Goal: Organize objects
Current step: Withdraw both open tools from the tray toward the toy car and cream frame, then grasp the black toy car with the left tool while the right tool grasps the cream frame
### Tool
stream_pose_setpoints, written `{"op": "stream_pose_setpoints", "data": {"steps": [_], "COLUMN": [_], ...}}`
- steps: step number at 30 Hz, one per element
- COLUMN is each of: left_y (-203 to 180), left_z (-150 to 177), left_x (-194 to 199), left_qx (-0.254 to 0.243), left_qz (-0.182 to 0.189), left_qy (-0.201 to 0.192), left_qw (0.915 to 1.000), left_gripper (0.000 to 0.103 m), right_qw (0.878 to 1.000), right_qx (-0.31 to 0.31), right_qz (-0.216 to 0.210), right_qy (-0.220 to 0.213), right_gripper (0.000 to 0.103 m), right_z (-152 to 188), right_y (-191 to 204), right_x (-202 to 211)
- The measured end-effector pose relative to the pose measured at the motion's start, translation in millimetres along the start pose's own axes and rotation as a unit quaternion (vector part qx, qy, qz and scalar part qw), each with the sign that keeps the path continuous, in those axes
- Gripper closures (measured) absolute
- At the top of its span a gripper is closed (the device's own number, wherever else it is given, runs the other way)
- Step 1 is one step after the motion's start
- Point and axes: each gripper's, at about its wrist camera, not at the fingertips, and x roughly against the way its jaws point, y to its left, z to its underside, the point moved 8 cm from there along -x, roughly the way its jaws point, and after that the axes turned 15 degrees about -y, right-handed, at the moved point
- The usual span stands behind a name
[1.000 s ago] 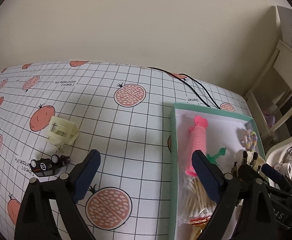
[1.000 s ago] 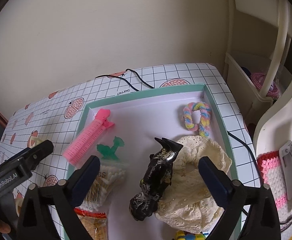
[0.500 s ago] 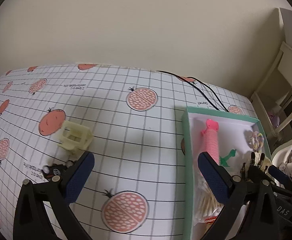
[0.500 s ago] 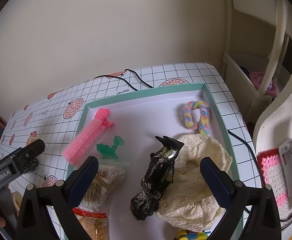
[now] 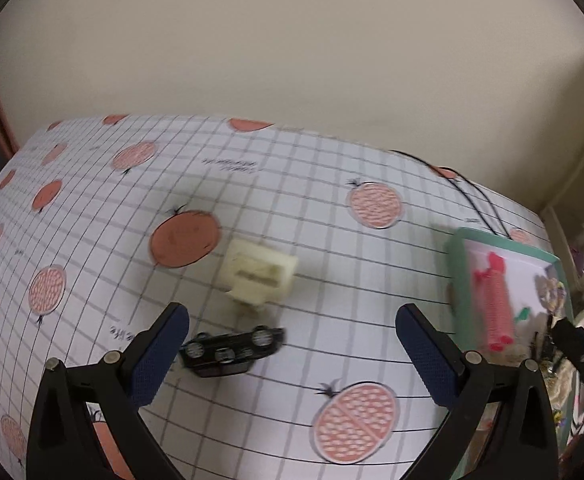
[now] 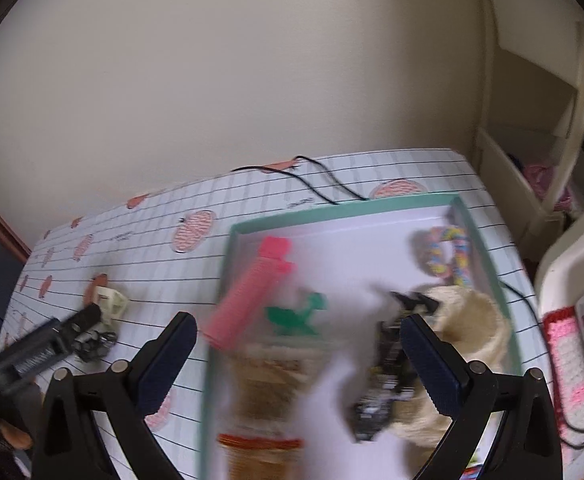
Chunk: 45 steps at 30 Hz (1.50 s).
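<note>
Blue-padded jaws of both grippers gape wide, holding nothing.
Left gripper (image 5: 292, 354) hovers over the black toy car (image 5: 232, 350), cream block (image 5: 260, 276) just behind; right gripper (image 6: 297, 360) hangs over the green-rimmed tray (image 6: 477, 236).

tablecloth (image 5: 292, 184) print blurred, left claw (image 6: 40, 354) lettering blurred, nothing legible

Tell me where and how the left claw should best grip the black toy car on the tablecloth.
Probably across the narrow body between the wheels, coming from above. The toy car lies on its side, long axis running left to right, wheels facing the camera. The open left claw already straddles it; turning it would likely put the pads on roof and underside.
</note>
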Motion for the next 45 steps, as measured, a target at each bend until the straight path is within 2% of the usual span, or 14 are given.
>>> {"op": "stream_pose_setpoints", "data": {"steps": [4,15,22,26,28,32,37,41,45], "left_y": [20.8,39.1,42.6,42.7,45.3,46.9,45.5,48.6,60.4], "left_z": [8.2,36.3,44.1,38.8,38.5,36.6,35.3,34.9,34.7], "left_x": [-5.4,-26.2,-35.5,-37.4,-39.0,-38.9,-36.4,-35.5,-33.9], "left_qx": [0.028,0.051,0.057,0.058,0.073,0.072,0.063,0.068,0.072], "left_qz": [-0.023,-0.034,-0.034,-0.031,-0.025,-0.027,-0.029,-0.029,-0.047], "left_qy": [0.008,0.043,0.042,0.027,0.029,0.021,0.015,0.013,0.015], "left_qw": [0.9993,0.9972,0.9969,0.9975,0.9966,0.9969,0.9975,0.9972,0.9961], "left_gripper": [0.000,0.000,0.000,0.000,0.005,0.008,0.025,0.025,0.026], "right_qw": [1.000,0.997,0.992,0.989,0.988,0.987,0.987,0.987,0.985], "right_qx": [-0.007,0.042,0.076,0.094,0.102,0.091,0.088,0.087,0.090], "right_qz": [-0.021,-0.062,-0.090,-0.104,-0.107,-0.116,-0.118,-0.120,-0.125], "right_qy": [0.004,0.024,0.042,0.047,0.049,0.057,0.064,0.067,0.073], "right_gripper": [0.000,0.000,0.000,0.000,0.000,0.000,0.000,0.000,0.000], "right_z": [-5.3,-3.4,10.0,13.5,14.9,21.2,25.1,27.3,33.6], "right_y": [30.0,108.0,142.3,158.3,163.3,166.4,170.2,176.3,185.5], "right_x": [-8.4,-39.2,-56.3,-61.9,-65.8,-75.3,-83.2,-88.0,-94.6]}}
